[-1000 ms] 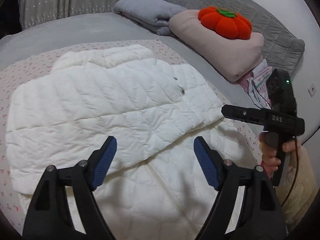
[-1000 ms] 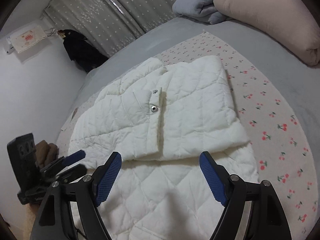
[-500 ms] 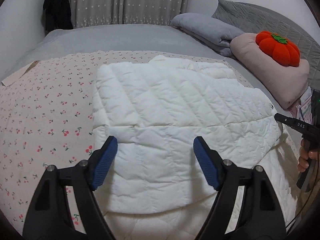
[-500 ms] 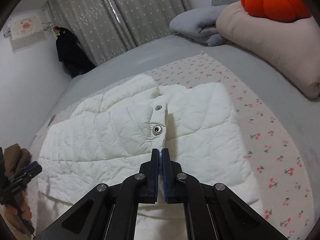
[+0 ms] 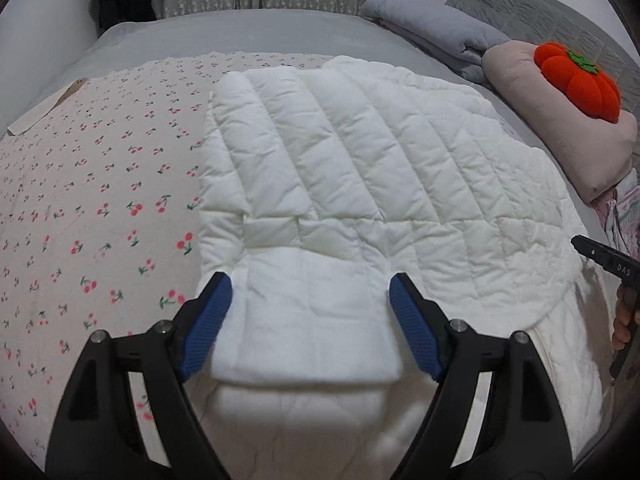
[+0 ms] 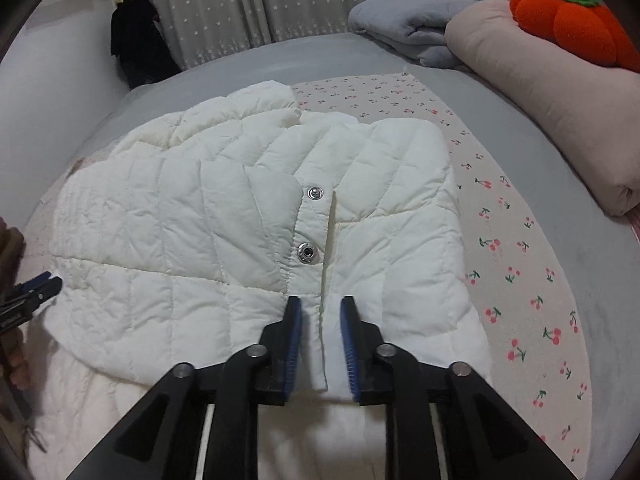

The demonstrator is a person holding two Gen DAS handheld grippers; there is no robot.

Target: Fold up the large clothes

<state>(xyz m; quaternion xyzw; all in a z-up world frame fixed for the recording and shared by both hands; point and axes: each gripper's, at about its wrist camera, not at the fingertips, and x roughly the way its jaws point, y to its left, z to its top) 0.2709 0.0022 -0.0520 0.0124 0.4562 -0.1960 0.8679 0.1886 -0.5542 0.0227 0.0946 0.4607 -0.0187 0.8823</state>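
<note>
R gripper (image 6: 320, 340), shut 0.5 s ago, now narrowly parted: snap placket released. L gripper (image 5: 308, 320) wide, straddling the folded-in sleeve. White quilted jacket (image 5: 360, 168) on bed (image 5: 240, 36); sleeves in, hem fold pending.

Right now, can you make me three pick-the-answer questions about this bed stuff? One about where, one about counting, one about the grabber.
1. Where is the orange pumpkin plush?
A on the pink pillow
B on the cherry sheet
C on the jacket

2. How many metal snaps show on the white quilted jacket?
A one
B two
C five

3. How is the left gripper?
A open
B shut
C holding a pillow

Answers: A, it sits atop the pillow; B, two shine along the placket; A, its blue pads stand wide apart.
</note>
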